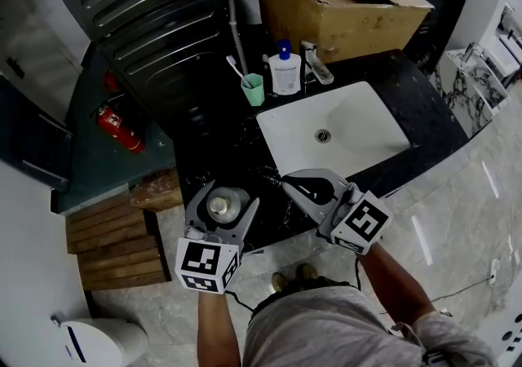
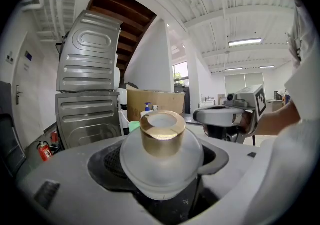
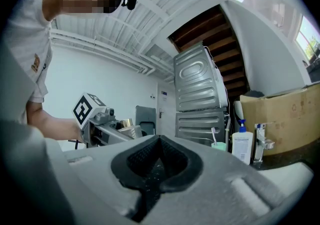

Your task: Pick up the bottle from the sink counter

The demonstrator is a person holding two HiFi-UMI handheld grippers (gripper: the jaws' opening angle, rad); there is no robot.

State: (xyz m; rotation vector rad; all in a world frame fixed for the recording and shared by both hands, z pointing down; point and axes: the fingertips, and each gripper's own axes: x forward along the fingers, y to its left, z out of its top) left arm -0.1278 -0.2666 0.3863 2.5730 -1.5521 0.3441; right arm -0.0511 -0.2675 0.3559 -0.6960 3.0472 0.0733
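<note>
Bottle (image 2: 161,139) was gripped in the left claw (image 1: 223,204), over the counter's (image 1: 212,149) front edge. Right claw (image 1: 294,184) was clenched, empty. A slip could be caused by the rounded, smooth-looking body if tilted.

Your head view is dim overall: the black counter (image 1: 220,145) swallows detail, while the white sink (image 1: 359,133) stands out as the brightest patch, close to washed out. Both gripper views are brighter, lit by ceiling strip lights (image 2: 245,42) and a window (image 2: 179,75), with heavy fisheye bending and black corners. Near the lens, the bottle (image 2: 161,154) has a soft sheen on its gold cap (image 2: 162,136), and the grey foreground is out of focus
</note>
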